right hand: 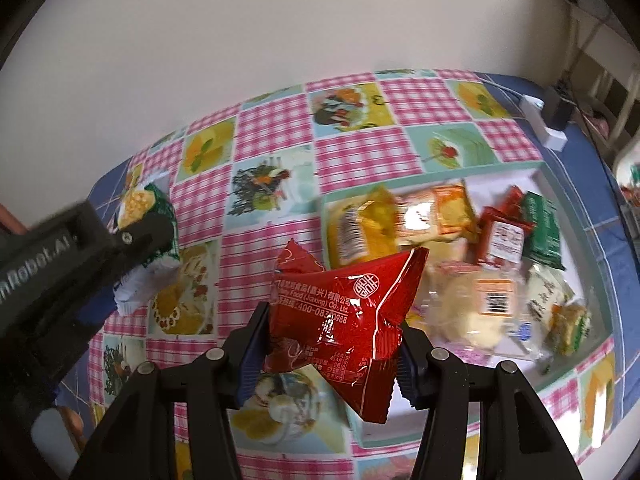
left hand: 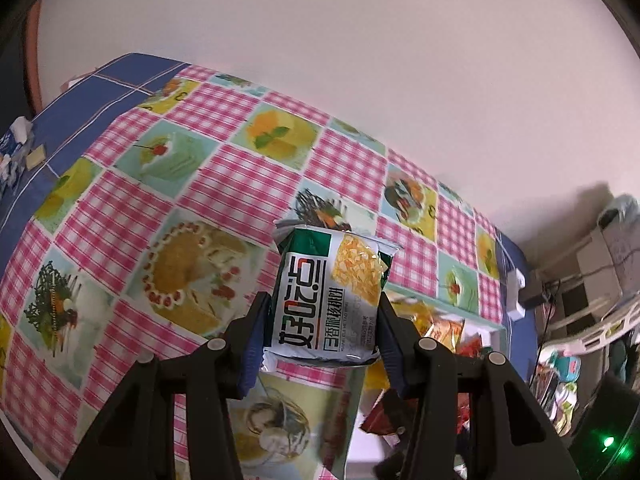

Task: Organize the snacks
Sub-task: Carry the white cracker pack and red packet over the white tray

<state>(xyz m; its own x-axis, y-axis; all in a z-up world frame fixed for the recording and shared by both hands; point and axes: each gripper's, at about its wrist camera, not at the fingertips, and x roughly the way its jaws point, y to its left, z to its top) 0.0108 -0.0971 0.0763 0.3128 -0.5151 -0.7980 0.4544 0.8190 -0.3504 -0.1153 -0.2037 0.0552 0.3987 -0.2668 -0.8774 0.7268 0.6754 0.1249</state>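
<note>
My left gripper (left hand: 322,312) is shut on a green and white snack packet (left hand: 330,292) and holds it above the checked tablecloth. That gripper and its packet (right hand: 150,216) also show at the left of the right wrist view. My right gripper (right hand: 334,336) is shut on a red snack packet (right hand: 344,320), held above the left edge of a shallow tray (right hand: 576,216). The tray holds several packets: yellow (right hand: 360,228), orange (right hand: 436,216), red (right hand: 502,240), green (right hand: 542,228) and clear-wrapped ones (right hand: 480,304).
The table carries a pink checked cloth with food pictures (left hand: 224,184) over a blue cloth. A white power strip (right hand: 548,124) lies at the table's far right edge. A tissue pack (left hand: 16,148) sits at the far left. A white wall stands behind. Clutter fills the room on the right.
</note>
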